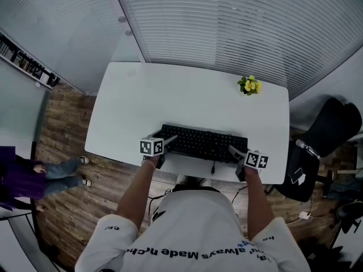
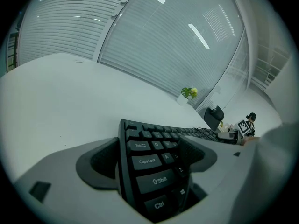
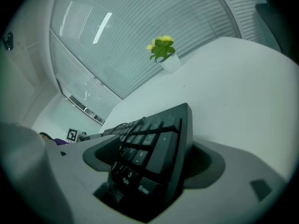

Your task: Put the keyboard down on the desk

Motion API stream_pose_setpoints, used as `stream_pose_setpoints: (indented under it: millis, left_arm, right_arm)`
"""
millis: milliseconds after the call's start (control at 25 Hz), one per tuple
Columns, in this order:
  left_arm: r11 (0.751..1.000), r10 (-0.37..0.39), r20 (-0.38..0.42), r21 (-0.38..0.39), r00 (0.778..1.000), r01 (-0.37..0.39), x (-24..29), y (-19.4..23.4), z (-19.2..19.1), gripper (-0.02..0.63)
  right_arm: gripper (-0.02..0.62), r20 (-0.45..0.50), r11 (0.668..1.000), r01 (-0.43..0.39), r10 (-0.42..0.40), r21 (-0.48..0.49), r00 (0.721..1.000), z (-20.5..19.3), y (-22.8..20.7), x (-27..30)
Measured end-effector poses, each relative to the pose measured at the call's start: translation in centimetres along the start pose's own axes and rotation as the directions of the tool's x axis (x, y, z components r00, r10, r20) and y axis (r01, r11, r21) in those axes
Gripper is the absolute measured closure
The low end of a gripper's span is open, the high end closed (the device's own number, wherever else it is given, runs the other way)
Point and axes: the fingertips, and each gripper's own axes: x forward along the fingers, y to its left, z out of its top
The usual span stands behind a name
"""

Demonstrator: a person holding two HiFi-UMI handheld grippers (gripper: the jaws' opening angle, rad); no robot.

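A black keyboard (image 1: 204, 143) lies along the front part of the white desk (image 1: 170, 95), its cable (image 1: 213, 166) hanging over the front edge. My left gripper (image 1: 169, 142) is at its left end. In the left gripper view both pads press on that end of the keyboard (image 2: 154, 178), by the Shift and Ctrl keys. My right gripper (image 1: 233, 152) is at the right end. In the right gripper view the number-pad end of the keyboard (image 3: 156, 146) sits between the jaws, with a gap at each pad.
A small white pot of yellow flowers (image 1: 249, 85) stands at the desk's back right corner. A black office chair (image 1: 329, 129) is right of the desk. A person in purple (image 1: 22, 177) stands on the wooden floor at the left. Window blinds run behind the desk.
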Motion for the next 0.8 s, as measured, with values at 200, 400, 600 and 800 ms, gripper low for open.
stream_pose_setpoints:
  millis: [200,400,600,800]
  left_arm:
    - [1.000,0.022,-0.007,0.021,1.000,-0.021,0.05,-0.02,-0.18,0.201]
    - [0.998,0.045,-0.007,0.051,0.999,-0.044,-0.16,0.23,0.15,0.201]
    - [0.996,0.063,-0.029,0.067,0.998,-0.061,-0.17,0.40,0.07,0.201]
    - [0.987,0.098,-0.057,0.131,0.994,-0.089,-0.15,0.57,-0.59,0.201]
  right_arm:
    - [0.153,-0.002,1.000,0.020,-0.020,-0.006,1.000,0.00,-0.21,-0.09]
    - [0.146,0.004,0.999,0.039,-0.039,-0.010,0.999,-0.03,-0.11,0.09]
    - [0.140,0.004,0.996,0.081,-0.081,-0.036,0.997,-0.10,-0.29,0.12]
    - [0.140,0.005,0.988,0.134,-0.134,-0.079,0.991,-0.18,-0.65,0.36]
